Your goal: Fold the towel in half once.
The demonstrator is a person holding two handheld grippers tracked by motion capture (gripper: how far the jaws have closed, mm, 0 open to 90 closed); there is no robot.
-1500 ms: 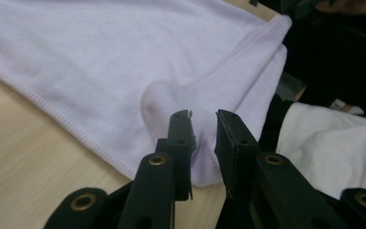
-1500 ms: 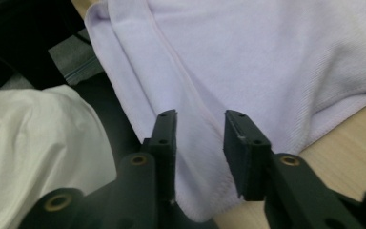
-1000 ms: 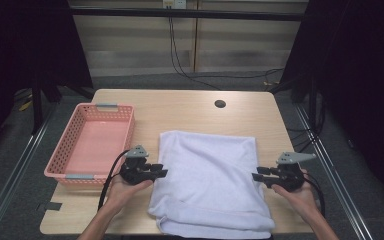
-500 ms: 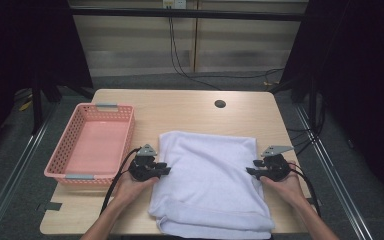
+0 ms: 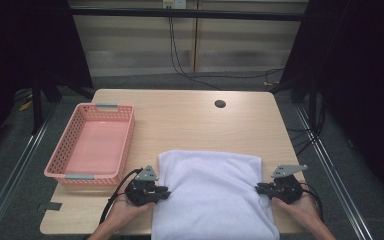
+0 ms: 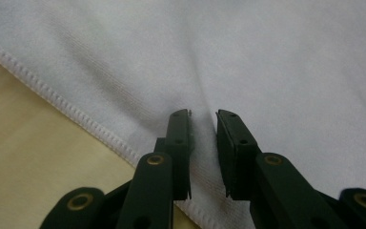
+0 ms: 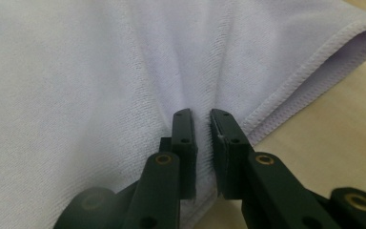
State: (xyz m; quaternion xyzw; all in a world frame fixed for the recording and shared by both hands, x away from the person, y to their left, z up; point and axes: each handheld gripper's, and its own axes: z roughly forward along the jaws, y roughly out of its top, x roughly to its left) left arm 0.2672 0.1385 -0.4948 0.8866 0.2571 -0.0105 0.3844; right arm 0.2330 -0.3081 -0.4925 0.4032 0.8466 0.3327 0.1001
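A white folded towel (image 5: 210,195) lies on the near half of the wooden table (image 5: 190,120), its near end hanging over the front edge. My left gripper (image 5: 166,192) sits at the towel's left edge, jaws pinching a puckered ridge of cloth. In the left gripper view the jaws (image 6: 204,117) hold a narrow fold of towel (image 6: 267,62) just inside its stitched hem. My right gripper (image 5: 259,188) sits at the right edge. In the right gripper view its jaws (image 7: 201,117) are nearly together on a raised pleat of towel (image 7: 76,71).
An empty pink plastic basket (image 5: 61,142) stands on the table's left side, close to my left hand. A dark cable hole (image 5: 220,104) sits at the far middle. Bare wood lies beyond the towel. Black cables trail from both grippers.
Both grippers closed in on the towel's side edges, then drew back toward the person. The towel slid nearer with them, and its far edge now lies closer to the front.
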